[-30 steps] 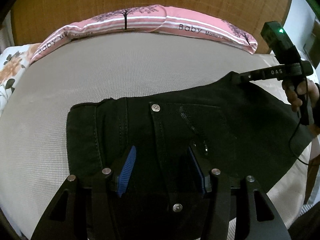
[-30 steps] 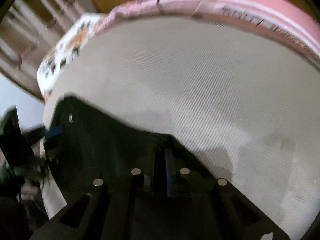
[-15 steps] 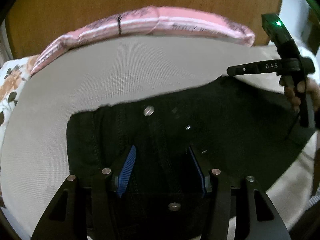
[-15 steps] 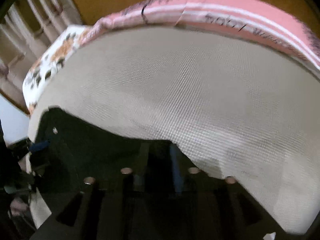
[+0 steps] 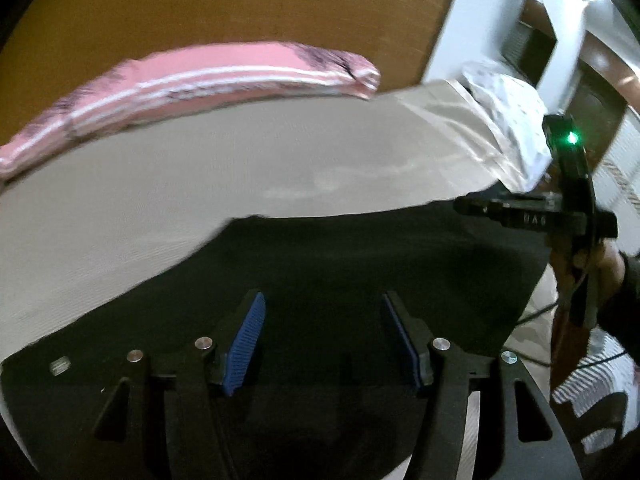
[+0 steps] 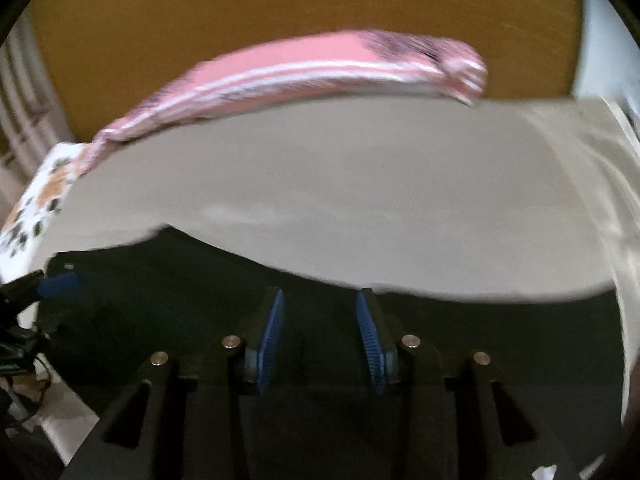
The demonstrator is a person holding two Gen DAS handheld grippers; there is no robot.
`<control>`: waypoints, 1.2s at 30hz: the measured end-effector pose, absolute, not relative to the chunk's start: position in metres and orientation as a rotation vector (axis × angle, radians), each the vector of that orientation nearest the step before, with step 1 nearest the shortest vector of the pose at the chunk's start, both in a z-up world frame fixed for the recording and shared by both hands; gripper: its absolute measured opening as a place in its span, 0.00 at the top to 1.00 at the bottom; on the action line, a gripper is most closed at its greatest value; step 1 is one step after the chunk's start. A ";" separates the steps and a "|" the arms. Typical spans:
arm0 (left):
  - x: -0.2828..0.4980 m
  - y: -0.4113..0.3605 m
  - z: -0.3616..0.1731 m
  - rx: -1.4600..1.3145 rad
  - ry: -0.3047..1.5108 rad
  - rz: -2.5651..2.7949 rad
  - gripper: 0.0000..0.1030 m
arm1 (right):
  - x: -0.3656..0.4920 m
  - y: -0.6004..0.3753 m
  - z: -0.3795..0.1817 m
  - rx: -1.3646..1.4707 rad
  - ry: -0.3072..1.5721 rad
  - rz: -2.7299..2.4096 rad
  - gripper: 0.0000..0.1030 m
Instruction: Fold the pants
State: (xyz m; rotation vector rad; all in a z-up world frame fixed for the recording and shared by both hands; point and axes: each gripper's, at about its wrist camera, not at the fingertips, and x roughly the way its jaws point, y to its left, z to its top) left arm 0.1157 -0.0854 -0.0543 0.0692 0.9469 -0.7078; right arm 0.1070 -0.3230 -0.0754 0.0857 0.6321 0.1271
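Black pants (image 5: 360, 264) lie flat on the grey-beige bed (image 5: 200, 184), near its front edge. My left gripper (image 5: 322, 312) is open, its blue pads over the pants' waist end, empty. My right gripper (image 6: 320, 312) is open over the other part of the pants (image 6: 480, 332), empty. The right gripper also shows in the left wrist view (image 5: 520, 216) at the pants' far right edge. The left gripper's blue pad shows in the right wrist view (image 6: 60, 284) at the far left. Both views are blurred.
A pink striped pillow (image 5: 200, 76) lies along the wooden headboard (image 5: 240, 8). A floral cloth (image 6: 36, 200) covers the bed's left corner and a white patterned cloth (image 5: 508, 120) the right. A striped cloth (image 5: 592, 392) lies off the bed at right.
My right gripper was shut on the pants edge and now stands open. Both views have swung to the right and tilted; the left gripper stayed open over the pants.
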 end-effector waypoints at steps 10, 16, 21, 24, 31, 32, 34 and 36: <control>0.171 -0.121 -0.089 0.126 1.034 -0.665 0.41 | 0.109 -0.385 -0.110 0.089 0.643 -0.057 0.68; 0.170 -0.131 -0.103 0.222 1.028 -0.613 0.40 | 0.115 -0.440 -0.103 0.168 0.628 -0.129 0.70; 0.155 -0.139 -0.101 0.279 1.059 -0.596 0.38 | 0.092 -0.464 -0.086 0.303 0.610 -0.113 0.64; 0.140 -0.131 -0.092 0.237 1.073 -0.635 0.36 | 0.059 -0.481 -0.076 0.416 0.577 -0.097 0.64; 0.089 -0.119 -0.100 0.302 1.134 -0.715 0.33 | -0.027 -0.522 -0.092 0.664 0.528 -0.135 0.60; 0.081 -0.118 -0.100 0.327 1.109 -0.713 0.32 | -0.036 -0.528 -0.098 0.695 0.521 -0.144 0.60; 0.067 -0.116 -0.101 0.369 1.099 -0.721 0.30 | -0.055 -0.540 -0.115 0.763 0.515 -0.181 0.60; 0.058 -0.112 -0.101 0.373 1.099 -0.723 0.30 | -0.061 -0.549 -0.129 0.826 0.509 -0.196 0.60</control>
